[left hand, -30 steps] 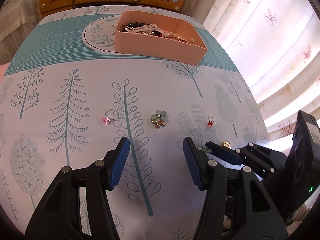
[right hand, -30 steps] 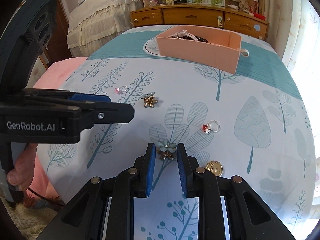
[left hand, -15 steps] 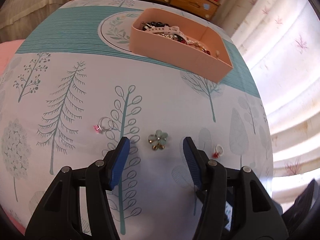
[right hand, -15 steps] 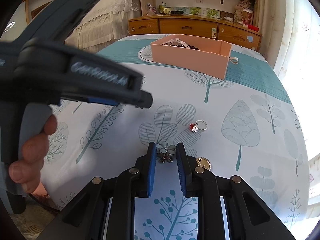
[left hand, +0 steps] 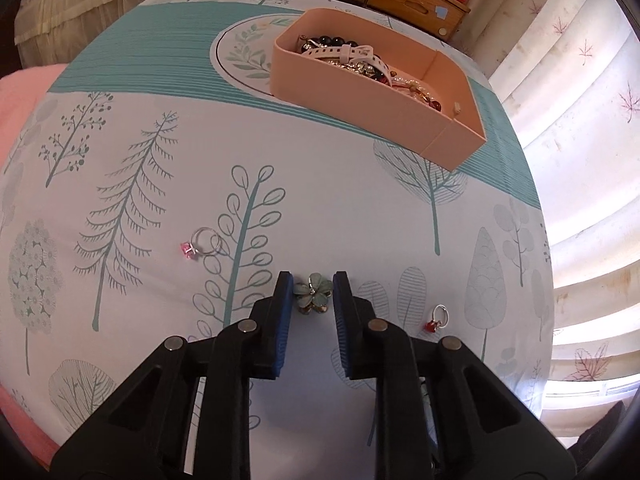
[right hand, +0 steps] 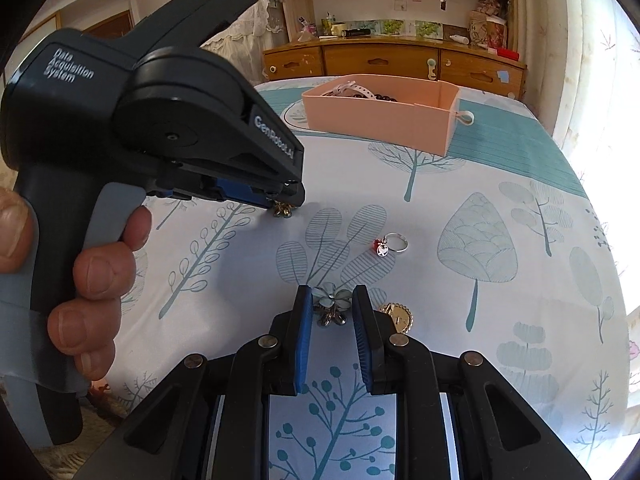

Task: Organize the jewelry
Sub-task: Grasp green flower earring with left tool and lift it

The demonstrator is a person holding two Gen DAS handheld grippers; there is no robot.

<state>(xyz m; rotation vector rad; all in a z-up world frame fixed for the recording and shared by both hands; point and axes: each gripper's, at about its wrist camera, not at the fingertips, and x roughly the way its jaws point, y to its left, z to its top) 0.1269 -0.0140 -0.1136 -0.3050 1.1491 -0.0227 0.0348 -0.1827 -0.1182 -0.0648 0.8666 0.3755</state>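
My left gripper (left hand: 312,294) is shut on a green flower brooch (left hand: 313,293) that lies on the tablecloth. It also shows in the right wrist view (right hand: 286,200), low over the cloth. My right gripper (right hand: 332,304) is shut on a second green flower brooch (right hand: 331,307) and holds it just above the cloth. A pink box (left hand: 360,92) with several bracelets and beads stands at the far side of the table; it also shows in the right wrist view (right hand: 380,114).
A ring with a pink stone (left hand: 198,242) lies left of my left gripper. A ring with a red charm (left hand: 437,318) (right hand: 390,244) lies between the grippers. A gold round brooch (right hand: 396,314) lies beside my right fingers. A wooden dresser (right hand: 392,60) stands behind the table.
My left gripper has moved forward and down to the flower brooch and its jaws have closed on it. My right gripper has kept its brooch and lifted slightly.
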